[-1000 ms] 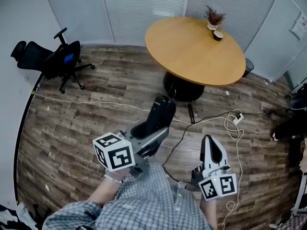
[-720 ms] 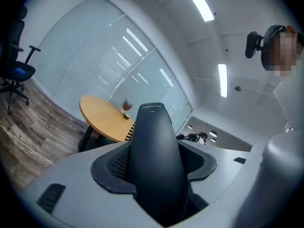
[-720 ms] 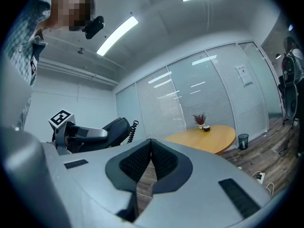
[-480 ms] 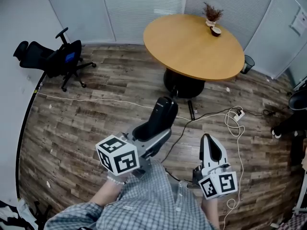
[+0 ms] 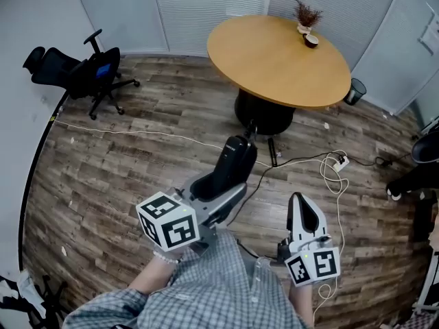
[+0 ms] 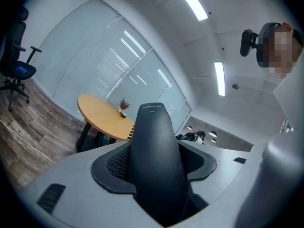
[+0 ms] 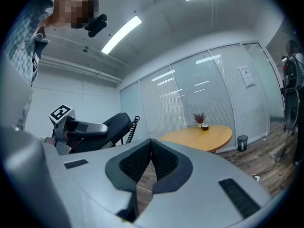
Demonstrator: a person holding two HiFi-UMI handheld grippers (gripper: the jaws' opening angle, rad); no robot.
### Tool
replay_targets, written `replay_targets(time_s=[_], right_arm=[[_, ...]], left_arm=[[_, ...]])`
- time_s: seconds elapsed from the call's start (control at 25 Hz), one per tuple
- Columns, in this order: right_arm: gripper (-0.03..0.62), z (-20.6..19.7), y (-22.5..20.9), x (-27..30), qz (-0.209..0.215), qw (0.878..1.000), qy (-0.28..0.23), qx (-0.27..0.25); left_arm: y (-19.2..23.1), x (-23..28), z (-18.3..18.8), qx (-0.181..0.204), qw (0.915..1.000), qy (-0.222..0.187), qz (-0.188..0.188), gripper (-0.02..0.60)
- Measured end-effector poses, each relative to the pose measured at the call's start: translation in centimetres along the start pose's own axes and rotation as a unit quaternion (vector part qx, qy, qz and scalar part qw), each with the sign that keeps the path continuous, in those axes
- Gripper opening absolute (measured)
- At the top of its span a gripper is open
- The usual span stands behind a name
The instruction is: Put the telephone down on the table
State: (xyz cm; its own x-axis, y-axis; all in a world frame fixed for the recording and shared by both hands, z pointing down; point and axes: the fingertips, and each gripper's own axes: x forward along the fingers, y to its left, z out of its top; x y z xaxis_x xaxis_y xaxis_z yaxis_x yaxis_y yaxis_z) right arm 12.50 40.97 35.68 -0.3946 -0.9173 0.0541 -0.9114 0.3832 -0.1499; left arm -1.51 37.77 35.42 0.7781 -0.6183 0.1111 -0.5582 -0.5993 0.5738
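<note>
Telephone handset [image 5: 234, 164]: black, up in the air over the wood floor, well short of the table. The left gripper [image 5: 217, 199] pinches its lower part, jaws wide around the body. The top end sticks out forward toward the table. A coiled cord [image 7: 132, 127] hangs off it, visible only in the right gripper view; I can't tell where it runs.

Right gripper [image 5: 304, 216]: pads pressed together, nothing between them, carried low at the person's right.

My read on doing the step well:
- Bring the handset over the bare near half of the round wooden table [image 5: 271, 67], where there's plenty of free top.
- Level it out and lower it until its long side rests on the wood, then spread the jaws. Don't drop it from height, and don't let it tip off the rim.
- Watch for cord slack. If it tugs, the handset will likely slide once released.
- The right gripper is free to steady the handset if needed.

Surroundings:
- A small potted plant [image 5: 306, 16] and a dark bowl [image 5: 312, 41] sit together at the table's far edge, well clear of the near side.
- A black cable [image 5: 274, 175], a white power strip [image 5: 339, 164] and a thin white cable [image 5: 137, 134] lie on the floor between the person and the table. They look like a trip or snag risk on the walk in.
- The table's dark pedestal base [image 5: 264, 120] limits how close the feet get.
- The office chair [image 5: 92, 79] is well apart at left, and the bin [image 5: 355, 91] sits beside the table at right. Neither is in the way.
</note>
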Motion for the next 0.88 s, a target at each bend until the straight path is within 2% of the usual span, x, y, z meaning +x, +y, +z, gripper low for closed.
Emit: replay_targets(time_s=[0.44,0.88], right_arm=[[0.009,-0.3,-1.2,-0.2,-0.002,1.000,0.000,0.015],[0.009,-0.5,-3.1,2.9,-0.016,1.000,0.009,0.020]], left_arm=[[-0.3,0.4,0.3,0.004,0.9999,-0.001,0.011,0.279],[2.4,3.6,2.0,-0.007,1.0000,0.005,0.005,0.279]])
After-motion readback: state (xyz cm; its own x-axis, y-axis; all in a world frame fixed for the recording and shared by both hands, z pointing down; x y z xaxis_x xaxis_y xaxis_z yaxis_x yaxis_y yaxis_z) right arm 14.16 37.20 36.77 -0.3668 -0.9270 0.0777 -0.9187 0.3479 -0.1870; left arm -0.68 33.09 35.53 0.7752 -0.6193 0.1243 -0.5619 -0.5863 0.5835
